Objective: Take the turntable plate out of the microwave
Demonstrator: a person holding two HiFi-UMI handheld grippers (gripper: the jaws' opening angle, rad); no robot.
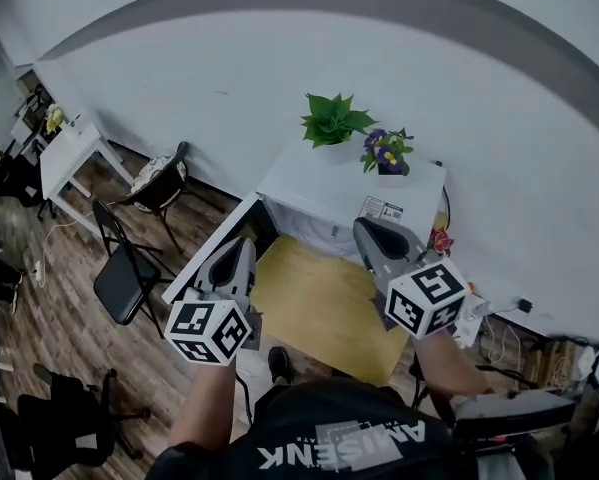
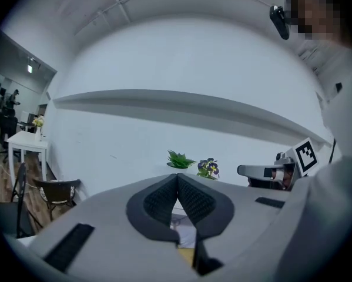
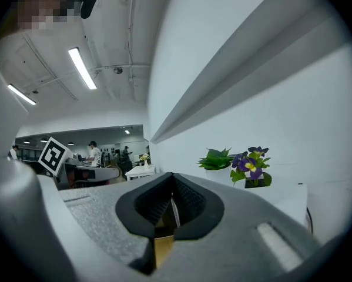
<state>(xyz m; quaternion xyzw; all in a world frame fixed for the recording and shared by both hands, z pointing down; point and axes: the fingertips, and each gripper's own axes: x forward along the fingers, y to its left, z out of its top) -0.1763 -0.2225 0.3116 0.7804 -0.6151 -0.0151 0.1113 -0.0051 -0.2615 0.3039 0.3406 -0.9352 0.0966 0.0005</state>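
Note:
No microwave or turntable plate can be made out in any view. In the head view both grippers are held out level over a yellow wooden surface in front of a white table. My left gripper is shut with nothing in it; its pads meet in the left gripper view too. My right gripper is also shut and empty, jaws together. Each gripper shows at the side of the other's view.
A green plant and a pot of purple flowers stand on the white table against the wall. Left of it are a black folding chair, a cushioned chair and another white table. Cables and a power strip lie at the right.

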